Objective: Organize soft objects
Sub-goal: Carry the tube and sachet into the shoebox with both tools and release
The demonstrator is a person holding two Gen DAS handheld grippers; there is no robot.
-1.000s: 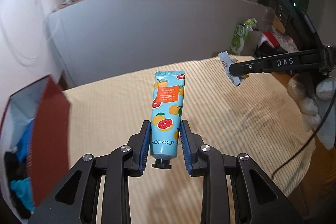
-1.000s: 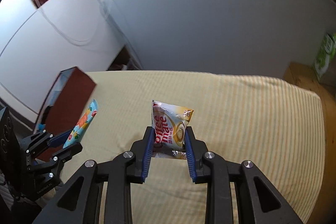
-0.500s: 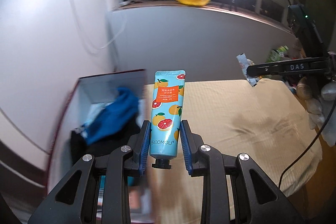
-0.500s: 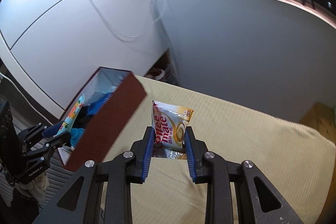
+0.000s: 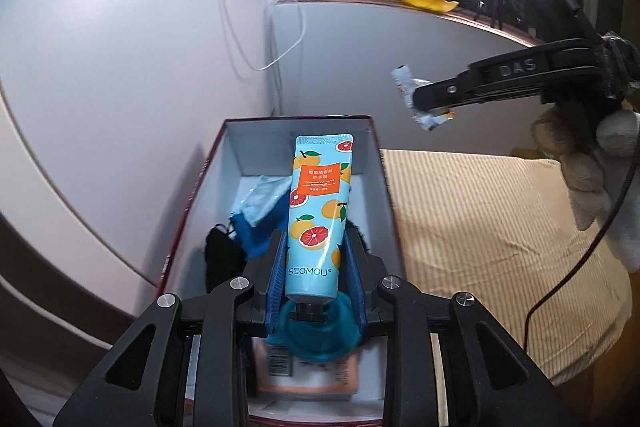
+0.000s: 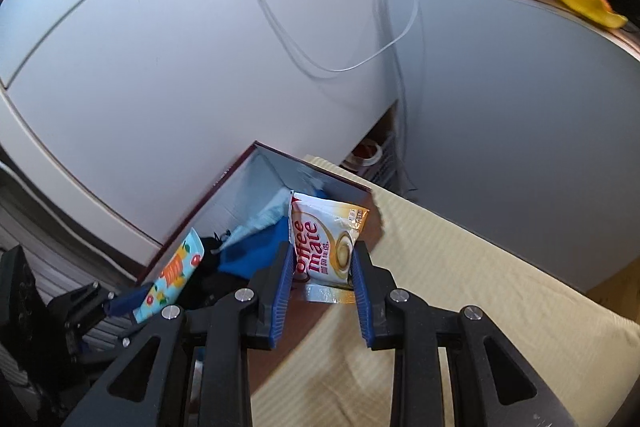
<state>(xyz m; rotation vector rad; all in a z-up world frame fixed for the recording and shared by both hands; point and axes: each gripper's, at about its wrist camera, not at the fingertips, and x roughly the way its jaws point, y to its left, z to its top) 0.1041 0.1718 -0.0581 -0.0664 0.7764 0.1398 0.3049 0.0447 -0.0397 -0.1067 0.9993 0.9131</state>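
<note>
My left gripper (image 5: pixel 314 247) is shut on a light-blue hand cream tube (image 5: pixel 318 211) with grapefruit print and holds it over the open maroon box (image 5: pixel 378 163). The tube also shows in the right wrist view (image 6: pixel 176 269). My right gripper (image 6: pixel 322 259) is shut on a Coffee mate sachet (image 6: pixel 326 241) and holds it above the box's right wall (image 6: pixel 320 173), at the edge of the bed. The sachet shows from the side in the left wrist view (image 5: pixel 416 97), up in the air to the right of the box.
Inside the box lie blue cloth (image 5: pixel 260 223), a black cloth (image 5: pixel 222 251), a teal item (image 5: pixel 316 335) and an orange-white packet (image 5: pixel 308 371). The striped yellow bed cover (image 5: pixel 492 235) lies right of the box. White wall (image 5: pixel 120 59) with cables stands behind.
Both grippers have swung left from over the bed to the box. The tube now hangs over the box's inside and the sachet over its right wall. Both stayed shut on their loads.
</note>
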